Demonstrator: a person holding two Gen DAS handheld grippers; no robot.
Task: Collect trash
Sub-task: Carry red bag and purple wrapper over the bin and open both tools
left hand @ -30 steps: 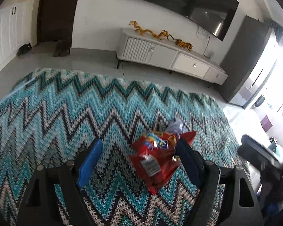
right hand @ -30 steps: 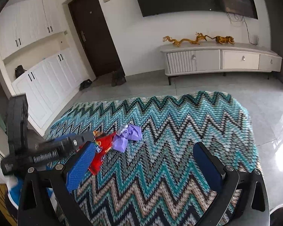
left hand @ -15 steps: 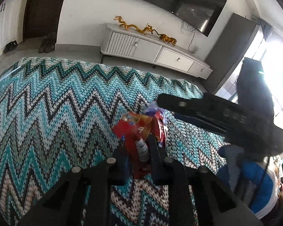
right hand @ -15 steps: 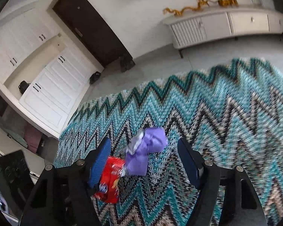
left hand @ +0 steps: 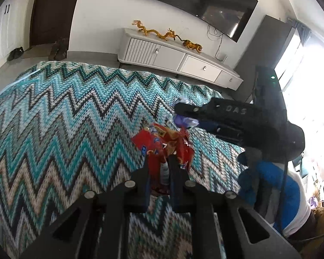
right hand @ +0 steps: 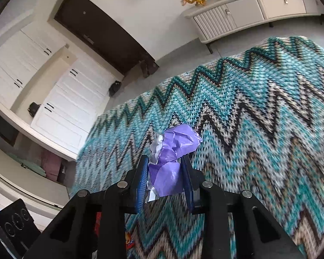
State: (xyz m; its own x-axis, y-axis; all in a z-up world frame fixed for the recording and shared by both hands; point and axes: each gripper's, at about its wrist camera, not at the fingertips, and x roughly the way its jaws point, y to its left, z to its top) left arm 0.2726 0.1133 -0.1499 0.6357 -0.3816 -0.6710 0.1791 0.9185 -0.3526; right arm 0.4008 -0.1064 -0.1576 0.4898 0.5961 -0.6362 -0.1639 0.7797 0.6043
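1. Trash lies on a zigzag-knit blanket (left hand: 60, 116) in teal, grey and black; two pieces are in play, a red snack wrapper (left hand: 166, 144) and a crumpled purple wrapper (right hand: 175, 149) with a silvery lining.
2. Left gripper (left hand: 158, 161): its jaws have just been closing and now stand narrow, with the lower part of the red snack wrapper pinched between the dark pads; the crinkled top of the wrapper fans out above the fingertips (left hand: 145, 166).
3. Right gripper (right hand: 165, 164): its jaws have just been closing too, and the blue pads press on both sides of the purple wrapper, whose bunched top sticks out beyond the fingers (right hand: 141, 177).
4. In the left wrist view the right gripper shows as a black body reaching in from the right, with the purple wrapper at its tip, just beyond the red snack wrapper.
5. Whether either wrapper touches the blanket or hangs clear of it is hard to tell from these angles.
6. A person's blue sleeve (left hand: 270, 185) shows below the right gripper's body.
7. Behind the blanket stand a white TV cabinet (left hand: 179, 62) bearing golden dragon figures (left hand: 155, 32), a wall television (left hand: 196, 2) and a dark door (right hand: 101, 36).
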